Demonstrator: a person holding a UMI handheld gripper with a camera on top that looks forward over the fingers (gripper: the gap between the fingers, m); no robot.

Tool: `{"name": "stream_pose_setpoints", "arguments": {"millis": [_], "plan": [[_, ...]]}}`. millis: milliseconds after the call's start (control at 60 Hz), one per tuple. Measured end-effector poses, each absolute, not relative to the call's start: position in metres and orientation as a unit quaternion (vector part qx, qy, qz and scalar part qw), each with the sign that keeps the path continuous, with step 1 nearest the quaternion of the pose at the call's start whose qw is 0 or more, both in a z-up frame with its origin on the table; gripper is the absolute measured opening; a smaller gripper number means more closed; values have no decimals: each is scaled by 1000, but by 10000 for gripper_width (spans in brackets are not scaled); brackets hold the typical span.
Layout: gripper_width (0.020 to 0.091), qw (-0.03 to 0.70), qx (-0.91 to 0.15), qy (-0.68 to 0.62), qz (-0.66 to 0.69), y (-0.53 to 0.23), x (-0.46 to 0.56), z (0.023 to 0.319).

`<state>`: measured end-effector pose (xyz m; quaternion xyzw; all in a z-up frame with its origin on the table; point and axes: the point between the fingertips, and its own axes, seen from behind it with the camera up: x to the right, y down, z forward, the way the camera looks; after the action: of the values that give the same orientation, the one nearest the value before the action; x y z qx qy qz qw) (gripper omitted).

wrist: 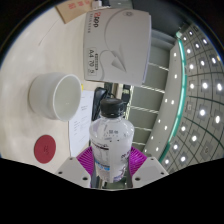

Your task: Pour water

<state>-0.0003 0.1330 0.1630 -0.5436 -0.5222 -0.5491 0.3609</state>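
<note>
So the biggest thing in front of me is the pale, off-white surface [40, 60], with some white labelled box or appliance [115, 42] sitting at the far side of it. Can't read the print on it well enough to say what it is.

Next down in size, the clear plastic water bottle with a white label and a dark cap [110, 135]. It's right between the fingers of my tongs [110, 168], and both purple pads [90, 160] look pressed against its lower body, so I'm calling that a hold on the bottle. It stands upright, long axis vertical, cap pointing up and away from me, mouth not yet tipped toward anything.

Handling-wise, my guess: thin-walled plastic, so it'll flex and dent if I squeeze hard, and smooth enough to slip or twist in the pads once I tilt it. How full it is I can't really tell, so the weight is a guess too. The low-to-mid body where I've got it seems right, stiffer than the middle label zone.

Then the white round ceramic-looking cup [55, 95], off to the left beyond the fingers, open side up, well apart from the bottle.

Smallest: a flat round red disc [46, 150] on the surface near the left finger.
</note>
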Motion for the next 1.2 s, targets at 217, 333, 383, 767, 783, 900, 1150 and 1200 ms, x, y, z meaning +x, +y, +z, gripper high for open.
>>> {"name": "stream_pose_setpoints", "arguments": {"millis": [217, 333, 383, 767, 783, 900, 1150, 1200], "plan": [[414, 504, -705, -361, -344, 118, -13, 178], [414, 541, -769, -264, -216, 111, -15, 175], [415, 547, -788, -225, -171, 108, -15, 170], [419, 513, -855, -75, 24, 115, 9, 68], [419, 512, -856, -69, 26, 115, 11, 65], [426, 517, -853, -57, 37, 115, 21, 55], [680, 507, -859, -58, 40, 105, 21, 48], [874, 493, -867, -58, 45, 100, 19, 46]]}}
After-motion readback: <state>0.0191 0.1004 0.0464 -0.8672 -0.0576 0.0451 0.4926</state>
